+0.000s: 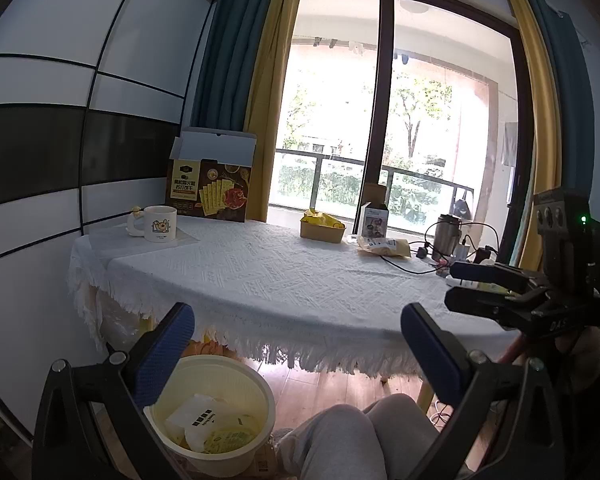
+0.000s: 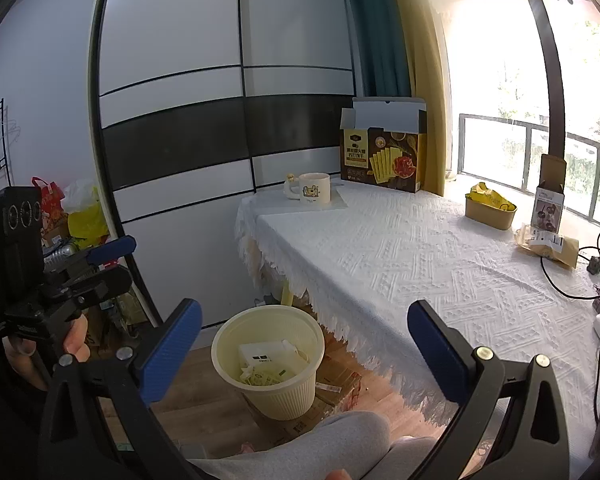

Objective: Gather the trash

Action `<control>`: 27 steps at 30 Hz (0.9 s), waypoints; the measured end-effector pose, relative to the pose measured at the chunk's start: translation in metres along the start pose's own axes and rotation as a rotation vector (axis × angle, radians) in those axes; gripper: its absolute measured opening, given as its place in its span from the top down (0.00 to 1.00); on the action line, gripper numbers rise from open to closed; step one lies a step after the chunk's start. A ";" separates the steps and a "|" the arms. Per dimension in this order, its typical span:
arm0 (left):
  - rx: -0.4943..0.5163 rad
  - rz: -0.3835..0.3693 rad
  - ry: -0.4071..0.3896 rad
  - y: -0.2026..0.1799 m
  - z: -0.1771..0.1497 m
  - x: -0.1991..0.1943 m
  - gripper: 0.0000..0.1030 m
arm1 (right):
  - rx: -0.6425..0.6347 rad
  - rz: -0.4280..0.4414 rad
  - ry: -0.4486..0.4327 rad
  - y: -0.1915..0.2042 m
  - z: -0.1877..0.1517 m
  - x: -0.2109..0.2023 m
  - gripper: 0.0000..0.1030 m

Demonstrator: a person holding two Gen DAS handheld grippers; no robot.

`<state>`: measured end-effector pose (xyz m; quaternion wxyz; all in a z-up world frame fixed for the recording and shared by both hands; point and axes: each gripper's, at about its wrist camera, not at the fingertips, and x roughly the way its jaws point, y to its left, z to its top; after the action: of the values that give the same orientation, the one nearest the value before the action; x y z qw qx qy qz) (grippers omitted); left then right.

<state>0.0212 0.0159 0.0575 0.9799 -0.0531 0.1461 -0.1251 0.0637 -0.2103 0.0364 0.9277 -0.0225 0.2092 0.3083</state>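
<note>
A cream plastic waste bin (image 1: pixel 216 420) stands on the wooden floor by the table's near corner, with white paper and wrappers inside; it also shows in the right wrist view (image 2: pixel 276 364). My left gripper (image 1: pixel 296 356) is open and empty, held above the bin and the table's front edge. My right gripper (image 2: pixel 304 348) is open and empty, just right of the bin and over the table's edge. A brown paper tray with yellow wrappers (image 1: pixel 322 226) and a tan packet (image 1: pixel 384 247) lie on the table's far side.
The table has a white fringed cloth (image 2: pixel 400 260). A cracker box (image 1: pixel 210 188) and a white mug (image 1: pixel 160 224) stand at the far left. A small carton (image 1: pixel 374 216), a metal flask (image 1: pixel 448 236) and cables sit far right. Knees in grey trousers (image 1: pixel 340 440) are below.
</note>
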 end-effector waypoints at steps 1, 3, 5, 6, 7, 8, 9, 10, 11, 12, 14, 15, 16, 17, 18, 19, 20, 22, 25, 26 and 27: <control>-0.001 0.000 0.000 0.000 0.000 0.000 0.00 | -0.001 0.001 0.000 0.000 0.000 0.000 0.01; -0.003 0.000 0.000 0.000 0.000 0.000 0.00 | 0.000 0.002 0.000 0.000 0.000 0.001 0.01; 0.000 -0.001 -0.001 -0.001 0.000 0.000 0.00 | 0.002 -0.001 0.001 0.001 0.000 0.001 0.01; 0.001 -0.001 -0.001 -0.001 0.000 0.001 0.00 | 0.002 0.000 0.000 0.001 0.000 0.001 0.01; 0.001 0.001 -0.001 -0.001 0.000 0.001 0.00 | 0.002 0.000 0.000 0.001 0.000 0.000 0.01; -0.001 0.000 -0.001 -0.001 0.000 0.000 0.00 | 0.002 -0.001 0.000 0.001 0.000 0.001 0.01; -0.001 -0.001 0.000 -0.001 0.000 0.001 0.00 | 0.002 0.000 -0.001 0.001 0.000 0.000 0.01; 0.000 0.000 0.001 -0.002 0.000 0.001 0.00 | 0.002 0.001 -0.002 0.001 0.000 0.000 0.01; 0.001 0.000 0.000 -0.003 0.000 0.001 0.00 | 0.001 0.001 -0.001 0.000 0.001 0.001 0.01; 0.000 -0.002 0.000 -0.003 0.000 0.001 0.00 | 0.001 0.001 -0.001 0.000 0.000 0.001 0.01; -0.002 -0.002 0.001 -0.003 0.000 0.001 0.00 | 0.001 0.000 0.000 0.000 0.000 0.002 0.01; -0.002 -0.002 0.001 -0.003 0.000 0.001 0.00 | 0.000 0.001 0.000 0.000 0.000 0.002 0.01; -0.002 -0.001 0.001 -0.003 0.000 0.002 0.00 | 0.000 0.001 0.000 0.000 0.000 0.002 0.01; -0.003 -0.001 0.000 -0.003 0.000 0.001 0.00 | 0.001 0.000 0.001 0.000 0.000 0.002 0.01; -0.003 -0.001 0.000 -0.003 0.000 0.001 0.00 | 0.000 0.001 0.000 0.000 0.000 0.002 0.01; -0.003 -0.001 0.000 -0.003 0.000 0.001 0.00 | 0.000 0.001 0.000 0.000 0.000 0.002 0.01; -0.004 -0.002 0.000 -0.003 0.000 0.002 0.00 | 0.000 0.000 -0.001 0.000 0.001 0.002 0.01; -0.003 -0.001 0.001 -0.003 0.000 0.002 0.00 | 0.002 -0.001 0.002 0.000 0.000 0.003 0.01; -0.003 -0.001 0.001 -0.004 0.000 0.002 0.00 | 0.002 -0.001 0.004 -0.002 -0.002 0.005 0.01; -0.005 -0.002 0.001 -0.004 0.000 0.002 0.00 | 0.002 -0.001 0.004 -0.002 -0.001 0.005 0.01; -0.012 -0.004 0.001 -0.003 0.000 0.002 0.00 | 0.001 0.000 0.004 -0.002 -0.002 0.005 0.01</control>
<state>0.0225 0.0122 0.0571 0.9792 -0.0592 0.1472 -0.1261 0.0678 -0.2097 0.0326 0.9273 -0.0226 0.2112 0.3084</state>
